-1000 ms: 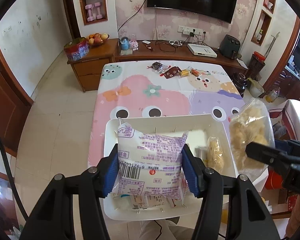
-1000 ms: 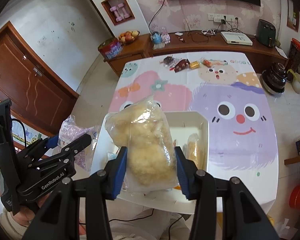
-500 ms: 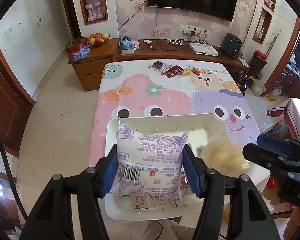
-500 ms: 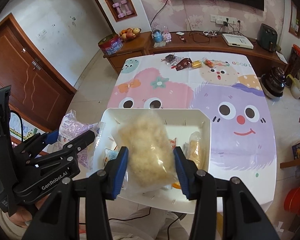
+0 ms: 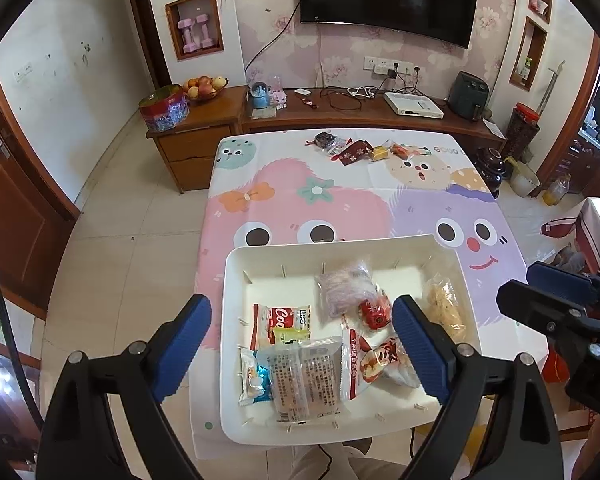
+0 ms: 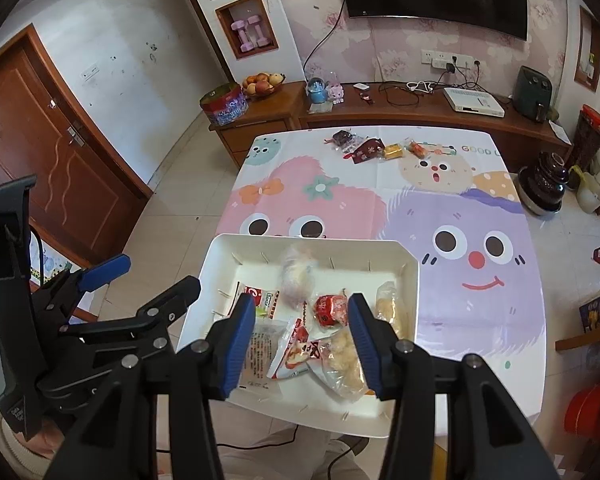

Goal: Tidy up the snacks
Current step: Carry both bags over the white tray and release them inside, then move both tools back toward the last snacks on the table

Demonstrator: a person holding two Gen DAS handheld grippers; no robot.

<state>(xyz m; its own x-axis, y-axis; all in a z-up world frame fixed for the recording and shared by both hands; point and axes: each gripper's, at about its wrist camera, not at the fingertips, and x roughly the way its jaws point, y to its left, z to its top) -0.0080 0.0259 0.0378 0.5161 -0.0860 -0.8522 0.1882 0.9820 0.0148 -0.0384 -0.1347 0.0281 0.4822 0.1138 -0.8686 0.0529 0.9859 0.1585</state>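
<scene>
A white tray (image 5: pixel 230 360) (image 6: pixel 300 239) lies at the near end of the table with several wrapped snacks in it. My left gripper (image 5: pixel 302 344) (image 6: pixel 148 280) hovers above it; its jaws are opening and nothing is between them. The purple-printed packet (image 5: pixel 346 288) (image 6: pixel 298 276) shows as a blur in the tray's back middle. My right gripper (image 6: pixel 302 340) (image 5: pixel 518 284) stands open over the tray's near right part, pads touching nothing. The clear bag of yellow puffs (image 6: pixel 342 356) lies in the tray under it, beside a red-and-white packet (image 6: pixel 296 350).
Several small snacks (image 5: pixel 356 148) (image 6: pixel 372 148) lie at the far end of the cartoon tablecloth (image 5: pixel 300 208). A wooden cabinet (image 5: pixel 340 116) runs behind the table. A dark pot (image 6: pixel 544 184) stands on the floor at the right. A person's legs show under the tray's near edge.
My left jaws spread wide and let go of the purple-printed packet, which dropped towards the tray. The yellow puff bag left my right gripper and now lies in the tray.
</scene>
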